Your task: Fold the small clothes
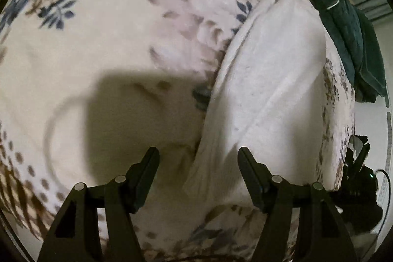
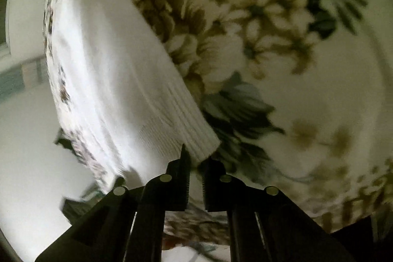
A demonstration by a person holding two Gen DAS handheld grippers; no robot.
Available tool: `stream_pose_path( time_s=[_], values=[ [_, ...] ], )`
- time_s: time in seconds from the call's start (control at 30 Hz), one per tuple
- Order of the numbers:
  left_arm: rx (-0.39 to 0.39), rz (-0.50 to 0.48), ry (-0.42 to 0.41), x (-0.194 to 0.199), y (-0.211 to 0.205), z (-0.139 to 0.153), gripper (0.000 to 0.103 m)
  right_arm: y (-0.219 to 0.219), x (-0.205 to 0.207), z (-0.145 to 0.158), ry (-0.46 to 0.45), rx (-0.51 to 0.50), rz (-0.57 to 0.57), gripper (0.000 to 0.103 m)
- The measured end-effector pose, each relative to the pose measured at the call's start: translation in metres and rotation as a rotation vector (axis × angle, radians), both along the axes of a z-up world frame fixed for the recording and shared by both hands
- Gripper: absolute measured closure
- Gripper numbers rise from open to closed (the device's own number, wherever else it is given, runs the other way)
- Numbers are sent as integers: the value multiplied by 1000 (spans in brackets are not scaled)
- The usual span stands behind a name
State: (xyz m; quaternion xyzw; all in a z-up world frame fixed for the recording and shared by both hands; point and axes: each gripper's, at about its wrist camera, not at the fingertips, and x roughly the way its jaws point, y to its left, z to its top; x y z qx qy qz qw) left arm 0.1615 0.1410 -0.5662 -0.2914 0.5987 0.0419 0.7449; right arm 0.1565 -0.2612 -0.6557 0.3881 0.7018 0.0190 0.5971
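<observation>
A white garment [image 1: 265, 100] lies stretched along the floral bedspread [image 1: 110, 41] near the bed's right edge. My left gripper [image 1: 198, 156] is open and empty, its fingers either side of the garment's near end, just above it. In the right wrist view the same white garment [image 2: 110, 70] runs up the left, its ribbed hem [image 2: 191, 136] right at my right gripper [image 2: 195, 158]. The right jaws stand close together with a narrow gap, and the ribbed corner sits at the left fingertip [image 2: 183, 151]; the view is blurred, so a grip is unclear.
A dark green garment [image 1: 348, 41] lies at the far right edge of the bed. Black equipment with a cable [image 1: 361, 178] sits off the bed's right side. The bed edge drops to a pale floor [image 2: 27, 151] on the left of the right wrist view.
</observation>
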Motion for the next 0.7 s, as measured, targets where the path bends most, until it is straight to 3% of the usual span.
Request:
stream_pose_path(
  time_s=[0.03, 0.13, 0.27, 0.3, 0.37, 0.47, 0.57, 0.7],
  values=[
    [3, -14, 2, 2, -3, -1, 39, -4, -5, 3, -2, -22, 11, 96],
    [17, -76, 1, 7, -11, 1, 40, 7, -13, 1, 15, 35, 14, 94],
    [16, -121, 0, 7, -12, 8, 40, -9, -13, -4, 38, 258, -154, 89],
    [9, -120, -4, 5, -11, 11, 40, -10, -14, -2, 60, 269, -167, 84],
    [1, -123, -13, 2, -10, 16, 40, -14, -21, 1, 73, 295, -199, 59],
    [11, -149, 2, 1, -8, 16, 39, -11, -30, 10, 87, 255, -199, 58],
    [26, -171, 20, 3, -7, 12, 39, -2, -44, 12, 50, 285, -237, 58],
    [86, -198, 55, 10, -12, -1, 39, 12, -42, -26, 77, 260, -326, 58]
  ],
)
